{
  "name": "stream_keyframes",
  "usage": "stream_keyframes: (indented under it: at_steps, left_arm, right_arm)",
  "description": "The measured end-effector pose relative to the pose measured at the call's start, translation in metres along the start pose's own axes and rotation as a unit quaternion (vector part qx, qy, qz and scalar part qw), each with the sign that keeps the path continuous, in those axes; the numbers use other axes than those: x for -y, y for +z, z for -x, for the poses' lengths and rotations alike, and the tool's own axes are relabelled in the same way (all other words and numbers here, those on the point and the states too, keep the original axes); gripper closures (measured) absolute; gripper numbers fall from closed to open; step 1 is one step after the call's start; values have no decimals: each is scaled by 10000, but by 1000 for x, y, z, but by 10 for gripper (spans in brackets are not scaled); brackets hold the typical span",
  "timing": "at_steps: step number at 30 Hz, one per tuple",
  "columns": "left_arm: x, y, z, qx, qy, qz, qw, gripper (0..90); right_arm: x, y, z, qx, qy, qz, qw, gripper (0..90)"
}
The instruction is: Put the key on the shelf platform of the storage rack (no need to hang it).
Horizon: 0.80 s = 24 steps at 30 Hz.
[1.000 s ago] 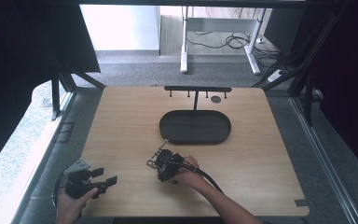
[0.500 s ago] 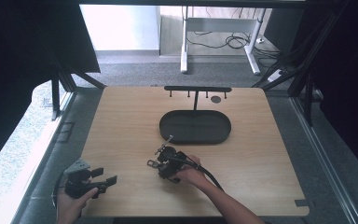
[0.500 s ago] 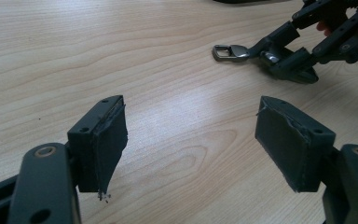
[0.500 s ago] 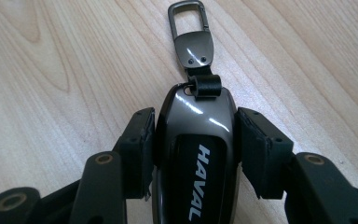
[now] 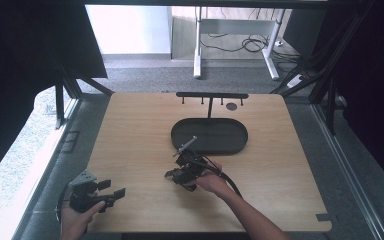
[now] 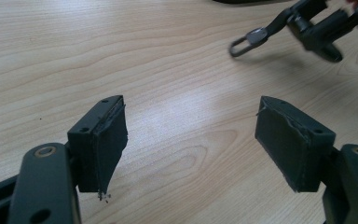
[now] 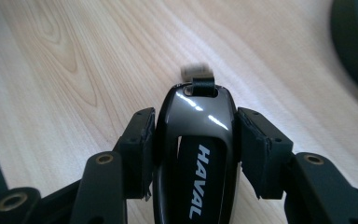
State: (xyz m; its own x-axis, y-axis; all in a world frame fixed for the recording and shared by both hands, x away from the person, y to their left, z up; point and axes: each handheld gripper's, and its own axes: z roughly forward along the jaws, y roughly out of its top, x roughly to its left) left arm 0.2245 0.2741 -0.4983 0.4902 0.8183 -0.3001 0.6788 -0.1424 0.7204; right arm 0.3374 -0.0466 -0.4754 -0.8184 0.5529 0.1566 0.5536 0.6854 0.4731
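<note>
High view: the right gripper (image 5: pixel 186 148) is lifted over the wooden table (image 5: pixel 130 130), just in front of the oval black tray (image 5: pixel 230 145); the left gripper (image 5: pixel 111 193) is at the near left edge.
Left gripper view: its 2 jaws are spread apart with nothing between them; the right gripper (image 6: pixel 279 23) is in the distance with a metal loop (image 6: pixel 240 45) sticking out.
Right gripper view: jaws clenched on a glossy black car key (image 7: pixel 198 140) marked HAVAL, held above the table.

- Table (image 5: pixel 130 150): pale wood-grain top, smooth, faint sheen.
- Car key (image 7: pixel 198 140): glossy dark plastic shell, metal loop at 12 o'clock.
- Tray (image 5: pixel 230 145): matt black.
- Right gripper (image 7: pixel 193 140): matt black pads, rough edges.
</note>
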Motion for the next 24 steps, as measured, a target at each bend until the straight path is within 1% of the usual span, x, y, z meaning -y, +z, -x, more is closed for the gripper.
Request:
stream_keyframes:
  at_steps: [3,7,8,9,16,24]
  left_arm:
    - [0,0,0,-4,6,-4,10000,252]
    - [0,1,1,-3,16,-14,10000,253]
    - [0,1,1,3,15,-19,10000,253]
    - [0,1,1,4,14,-22,10000,253]
    - [0,1,1,-7,11,-19,10000,253]
    - [0,1,1,-10,10,-16,10000,253]
  right_arm:
    - [0,-12,3,20,-3,130,9999,497]
    - [0,-26,7,27,50,298,9995,497]
    - [0,-33,9,24,61,393,9992,497]
    - [0,-33,9,24,61,393,9992,497]
    - [-1,-50,15,90,71,603,9981,497]
    - [-3,-64,21,181,93,768,9968,497]
